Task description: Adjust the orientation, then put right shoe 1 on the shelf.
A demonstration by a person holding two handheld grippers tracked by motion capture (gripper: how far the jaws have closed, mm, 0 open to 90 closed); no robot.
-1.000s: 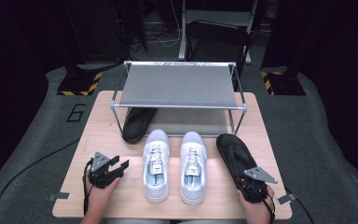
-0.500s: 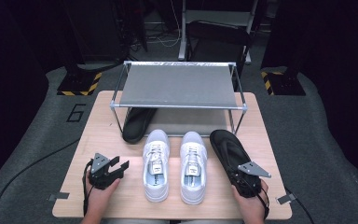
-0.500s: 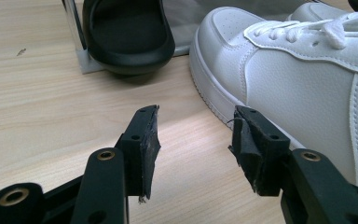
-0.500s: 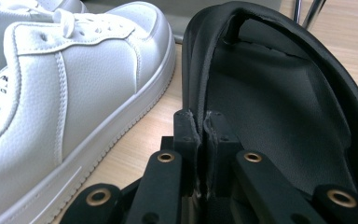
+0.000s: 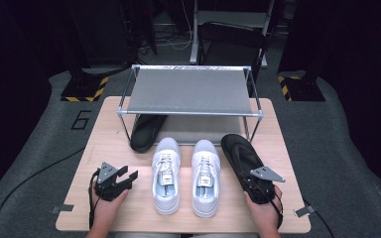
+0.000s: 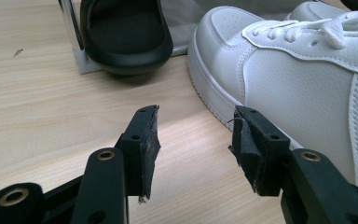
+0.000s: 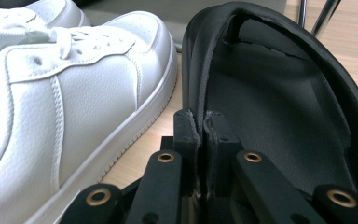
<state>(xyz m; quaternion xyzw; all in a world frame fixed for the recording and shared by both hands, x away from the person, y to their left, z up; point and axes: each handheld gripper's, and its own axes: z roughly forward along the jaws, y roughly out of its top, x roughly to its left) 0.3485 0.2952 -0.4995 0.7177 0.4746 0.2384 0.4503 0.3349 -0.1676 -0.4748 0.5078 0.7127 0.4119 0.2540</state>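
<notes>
Shoes and a rack on a wooden desk, one slipper pinched at its rim.

The desk (image 5: 114, 129) carries a metal shoe rack (image 5: 191, 91) at its far side, with bare wood open along the left and near edges. Two white sneakers (image 5: 184, 174) stand side by side at the middle, toes toward the rack. A black slipper (image 5: 146, 131) lies half under the rack (its far end hidden). The right gripper (image 7: 200, 123) has its fingers clenched on the side rim of the second black slipper (image 7: 279, 98), just beside the right sneaker. The left gripper (image 6: 193, 135) rests released, fingers apart over bare wood near the left sneaker.
</notes>
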